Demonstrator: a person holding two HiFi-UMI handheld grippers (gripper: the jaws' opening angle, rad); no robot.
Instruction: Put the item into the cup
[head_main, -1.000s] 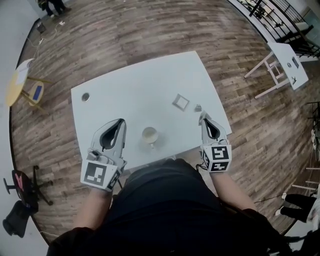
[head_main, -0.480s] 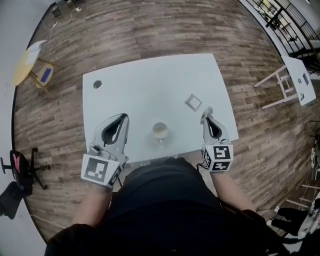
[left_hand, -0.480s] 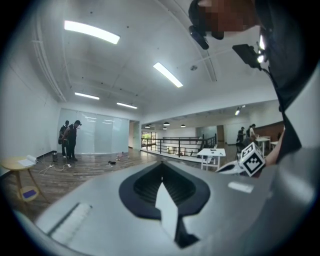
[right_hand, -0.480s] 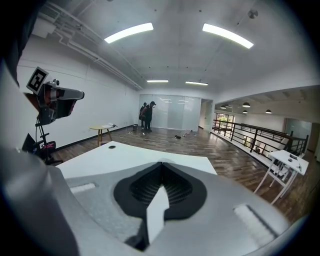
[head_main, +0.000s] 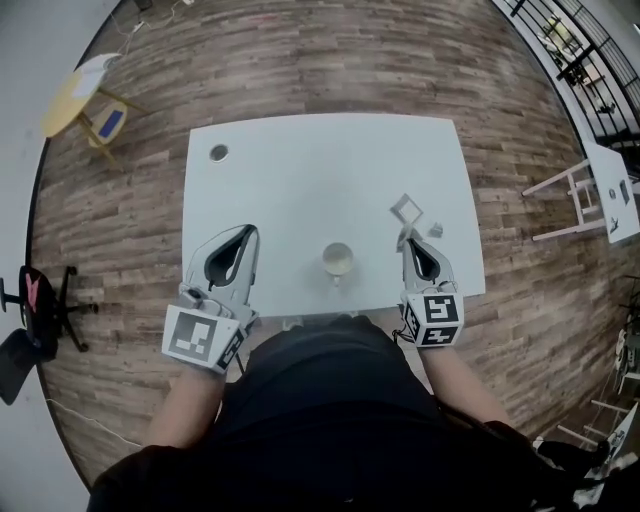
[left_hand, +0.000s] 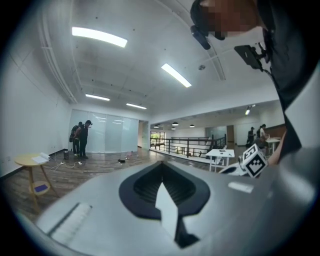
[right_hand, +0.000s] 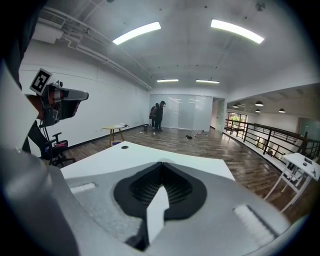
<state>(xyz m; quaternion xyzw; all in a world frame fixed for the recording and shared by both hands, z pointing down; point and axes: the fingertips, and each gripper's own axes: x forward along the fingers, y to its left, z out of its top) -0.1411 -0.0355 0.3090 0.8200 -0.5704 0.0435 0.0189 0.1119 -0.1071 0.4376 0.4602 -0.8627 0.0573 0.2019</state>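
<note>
Hovering clenched, empty, over white rectangular table: grey left gripper at nine o'clock of pale round cup, grey right gripper at three

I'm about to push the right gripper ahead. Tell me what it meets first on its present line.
Likely the small square frame, just beyond the shut tips of the right gripper in the head view. It tilts downward, so it might touch the table first; depth is unclear.
</note>
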